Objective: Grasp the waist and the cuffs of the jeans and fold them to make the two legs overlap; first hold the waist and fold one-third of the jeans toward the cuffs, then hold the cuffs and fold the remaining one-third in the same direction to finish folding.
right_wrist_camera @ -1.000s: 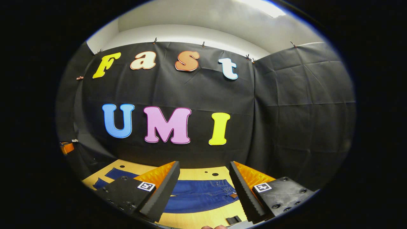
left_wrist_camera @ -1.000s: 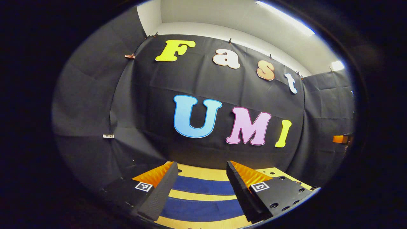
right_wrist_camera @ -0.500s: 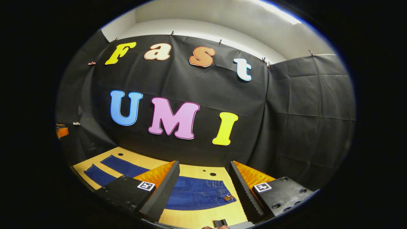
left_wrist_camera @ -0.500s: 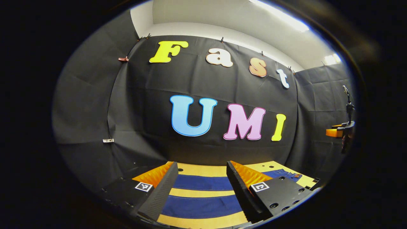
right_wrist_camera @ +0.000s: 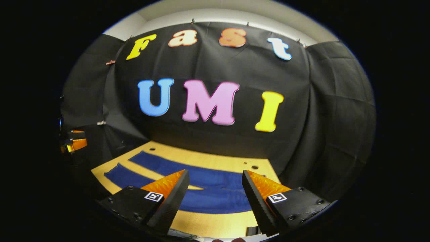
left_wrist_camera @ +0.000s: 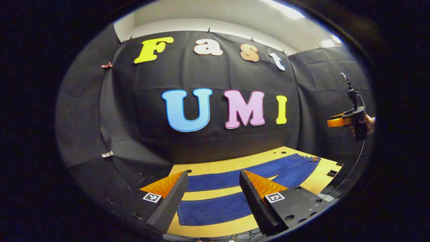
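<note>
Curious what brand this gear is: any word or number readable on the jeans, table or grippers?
No words or numbers can be read there.
Square markers on the fingers of the left gripper and right gripper: black-and-white patterns, no letters.
Brown patch at the waist of the jeans: too small to read.

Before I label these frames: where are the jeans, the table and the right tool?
jeans [left_wrist_camera: 215, 208]: left gripper view, near leg.
table [left_wrist_camera: 218, 195]: left gripper view, bare strip between legs.
right tool [right_wrist_camera: 215, 193]: right gripper view, midway between fingertips.
</note>
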Action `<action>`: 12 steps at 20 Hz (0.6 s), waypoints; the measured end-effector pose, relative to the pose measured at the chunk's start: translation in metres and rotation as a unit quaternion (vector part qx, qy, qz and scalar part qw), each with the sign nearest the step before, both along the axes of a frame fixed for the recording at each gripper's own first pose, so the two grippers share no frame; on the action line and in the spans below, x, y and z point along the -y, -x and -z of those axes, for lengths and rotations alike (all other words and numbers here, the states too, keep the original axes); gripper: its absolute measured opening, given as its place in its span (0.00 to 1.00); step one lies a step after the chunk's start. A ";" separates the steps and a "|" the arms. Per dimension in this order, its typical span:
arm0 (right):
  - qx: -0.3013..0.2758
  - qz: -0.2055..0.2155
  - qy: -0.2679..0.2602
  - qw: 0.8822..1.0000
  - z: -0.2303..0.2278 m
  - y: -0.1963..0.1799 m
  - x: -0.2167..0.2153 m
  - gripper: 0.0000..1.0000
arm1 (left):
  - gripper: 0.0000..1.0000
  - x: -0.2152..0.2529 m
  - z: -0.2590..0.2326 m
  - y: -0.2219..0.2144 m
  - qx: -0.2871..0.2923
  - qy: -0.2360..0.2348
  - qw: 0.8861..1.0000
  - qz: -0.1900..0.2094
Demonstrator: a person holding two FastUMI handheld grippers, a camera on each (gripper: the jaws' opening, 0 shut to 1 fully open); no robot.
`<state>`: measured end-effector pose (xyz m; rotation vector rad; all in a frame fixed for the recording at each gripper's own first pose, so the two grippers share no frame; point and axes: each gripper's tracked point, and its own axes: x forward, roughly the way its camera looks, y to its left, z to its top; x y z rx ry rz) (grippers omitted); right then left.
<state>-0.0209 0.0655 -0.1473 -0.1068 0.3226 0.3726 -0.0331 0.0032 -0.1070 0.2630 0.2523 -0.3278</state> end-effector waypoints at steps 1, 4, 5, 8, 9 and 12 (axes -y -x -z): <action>-0.035 -0.029 0.002 0.999 0.027 -0.003 -0.008 0.96 | 0.96 0.005 0.023 0.003 -0.038 -0.012 0.998 0.040; -0.134 -0.088 -0.008 0.987 0.097 -0.016 -0.013 0.97 | 0.98 -0.007 0.099 -0.001 -0.153 -0.074 0.981 0.097; -0.159 -0.101 0.015 0.982 0.123 -0.025 -0.005 0.97 | 0.98 -0.018 0.115 -0.008 -0.175 -0.096 0.975 0.099; -0.192 -0.165 0.162 0.954 0.183 -0.051 0.040 0.97 | 0.98 -0.034 0.160 -0.035 -0.239 -0.184 0.944 0.135; -0.205 -0.196 0.203 0.937 0.200 -0.048 0.049 0.97 | 0.98 -0.036 0.172 -0.040 -0.262 -0.202 0.931 0.156; -0.256 -0.251 0.243 0.901 0.243 -0.063 0.070 0.98 | 0.98 -0.040 0.212 -0.041 -0.337 -0.243 0.885 0.211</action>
